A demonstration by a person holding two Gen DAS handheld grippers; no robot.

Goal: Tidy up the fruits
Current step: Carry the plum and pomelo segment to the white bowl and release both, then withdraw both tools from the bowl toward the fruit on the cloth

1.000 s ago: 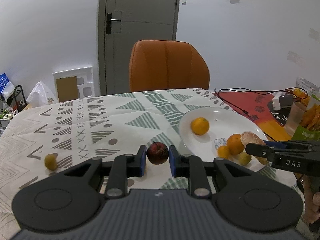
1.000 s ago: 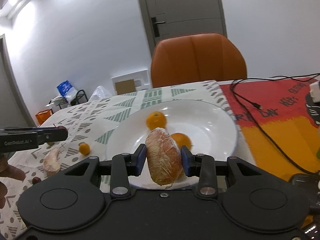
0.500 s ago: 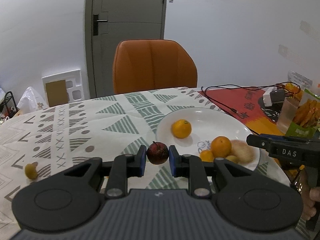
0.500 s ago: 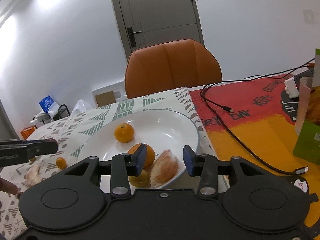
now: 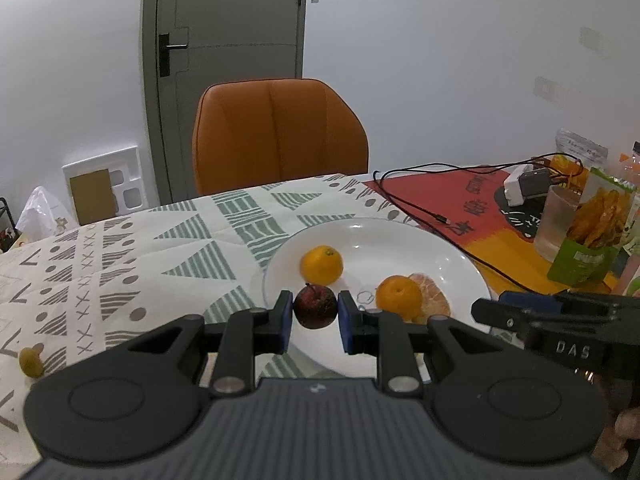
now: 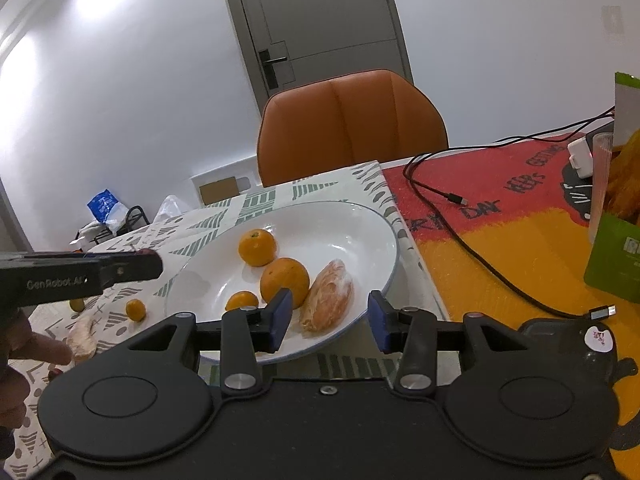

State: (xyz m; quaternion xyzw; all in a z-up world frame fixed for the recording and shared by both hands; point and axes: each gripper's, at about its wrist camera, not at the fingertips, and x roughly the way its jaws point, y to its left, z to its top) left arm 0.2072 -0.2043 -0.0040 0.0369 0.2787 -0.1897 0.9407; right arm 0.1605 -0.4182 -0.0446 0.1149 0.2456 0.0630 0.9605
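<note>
The right tool [image 6: 327, 316], marked "DAS", is released at the plate's [image 6: 372, 220] 6 o'clock edge; the left tool [image 5: 315, 322], marked "GenRobot.AI", grasps a dark red fruit [image 5: 315, 306].

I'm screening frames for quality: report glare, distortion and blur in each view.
Left wrist view: fisheye bends the door frame, small highlights on the plate, dark fruit sharp in the left gripper. Right wrist view: ceiling light washes out the upper-left wall, edges curve, right gripper in focus.
</note>
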